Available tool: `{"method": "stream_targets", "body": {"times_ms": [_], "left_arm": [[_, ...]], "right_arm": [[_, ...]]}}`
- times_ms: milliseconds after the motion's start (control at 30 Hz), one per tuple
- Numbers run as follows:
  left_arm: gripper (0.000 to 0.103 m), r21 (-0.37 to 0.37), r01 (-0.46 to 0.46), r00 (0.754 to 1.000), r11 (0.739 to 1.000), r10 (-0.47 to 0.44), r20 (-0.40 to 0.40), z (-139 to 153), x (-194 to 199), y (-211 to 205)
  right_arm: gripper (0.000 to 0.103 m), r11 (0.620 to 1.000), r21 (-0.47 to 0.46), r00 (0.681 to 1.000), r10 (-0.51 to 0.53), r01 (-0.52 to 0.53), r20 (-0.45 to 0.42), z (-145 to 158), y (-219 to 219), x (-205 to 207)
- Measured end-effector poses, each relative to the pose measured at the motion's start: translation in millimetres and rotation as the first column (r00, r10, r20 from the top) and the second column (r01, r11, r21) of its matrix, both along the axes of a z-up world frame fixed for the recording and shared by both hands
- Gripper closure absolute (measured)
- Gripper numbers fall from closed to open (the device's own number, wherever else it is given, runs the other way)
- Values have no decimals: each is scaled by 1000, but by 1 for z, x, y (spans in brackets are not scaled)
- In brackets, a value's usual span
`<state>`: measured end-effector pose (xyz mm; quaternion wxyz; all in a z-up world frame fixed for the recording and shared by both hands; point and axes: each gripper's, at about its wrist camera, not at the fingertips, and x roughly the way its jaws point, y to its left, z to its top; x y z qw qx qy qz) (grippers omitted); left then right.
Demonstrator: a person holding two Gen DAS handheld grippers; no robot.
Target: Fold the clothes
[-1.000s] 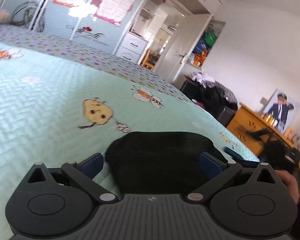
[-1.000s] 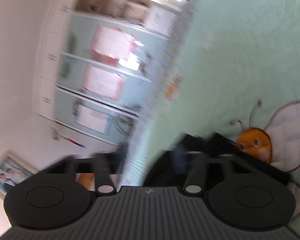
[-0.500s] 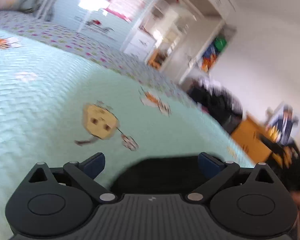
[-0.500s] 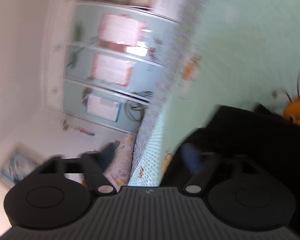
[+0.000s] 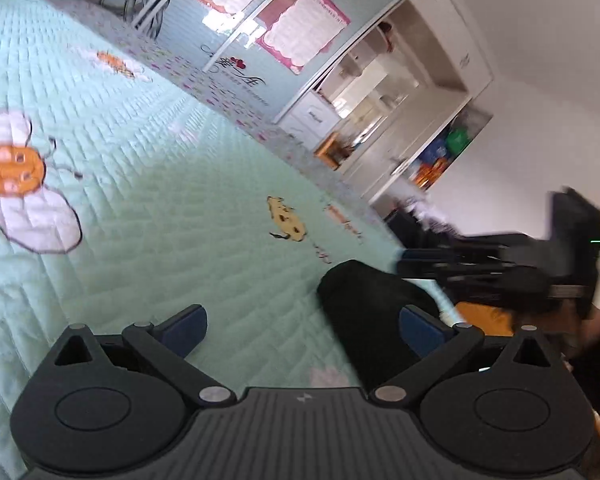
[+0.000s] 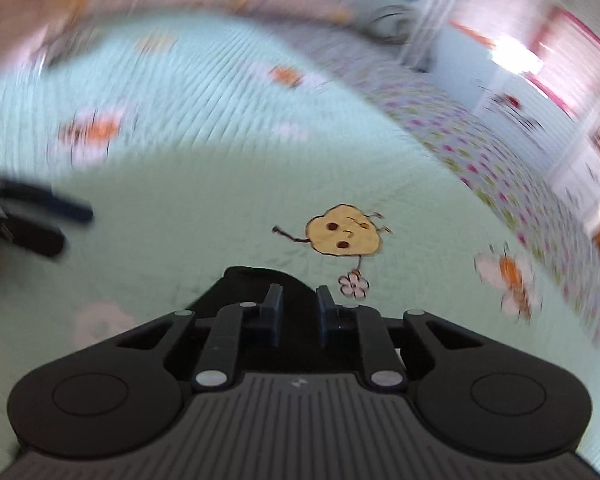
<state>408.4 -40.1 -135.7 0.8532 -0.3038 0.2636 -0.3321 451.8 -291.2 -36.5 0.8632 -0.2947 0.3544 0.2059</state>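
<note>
Right gripper (image 6: 298,300): jaws closing, fingers narrowly apart, the black garment (image 6: 256,280) lies right under and ahead of the tips. No cloth visible in the gap itself; cannot tell if a fold is pinched. Left gripper (image 5: 304,326): jaws spread wide, nothing between the pads but bedspread. Its right finger (image 5: 422,330) sits just beside the garment's edge; contact unclear.

Black garment, left wrist view (image 5: 374,308): a dark folded bundle, rounded end pointing away from the camera toward the far edge of the bed, long axis running roughly from the gripper outward, slightly left. It lies flat on the bed near the bed's right edge. In the right wrist view it shows only as a dark patch around the fingers, its rounded edge toward the yellow cartoon print (image 6: 344,236).

No containers on the bed.

Surface: mint quilted bedspread (image 5: 160,200) with bee and flower prints and a floral border along the far edge. The right gripper (image 5: 500,268) shows blurred at the right of the left wrist view, above the bed's edge; the left gripper (image 6: 32,224) appears blurred at the left of the right wrist view.

Room: pale blue wardrobe doors with pink-framed posters (image 5: 300,28), open shelving (image 5: 380,92), white wall. Right wrist view heavily blurred.
</note>
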Motion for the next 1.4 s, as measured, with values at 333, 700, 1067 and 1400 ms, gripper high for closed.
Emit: {"method": "stream_targets", "body": {"times_ms": [333, 700, 1067, 1400], "left_arm": [[1, -110, -21, 999, 994, 16, -46, -7, 8, 11], [1, -88, -19, 999, 996, 15, -41, -7, 7, 9], [1, -79, -29, 999, 996, 26, -37, -6, 5, 6], [1, -69, -31, 999, 997, 29, -33, -5, 4, 5]], "right_arm": [[83, 917, -306, 947, 172, -254, -270, -34, 70, 22], [70, 749, -458, 863, 306, -479, -402, -45, 90, 16], [102, 914, -323, 927, 123, -244, -353, -27, 59, 49], [74, 999, -36, 907, 2, -19, -422, 12, 39, 64]]}}
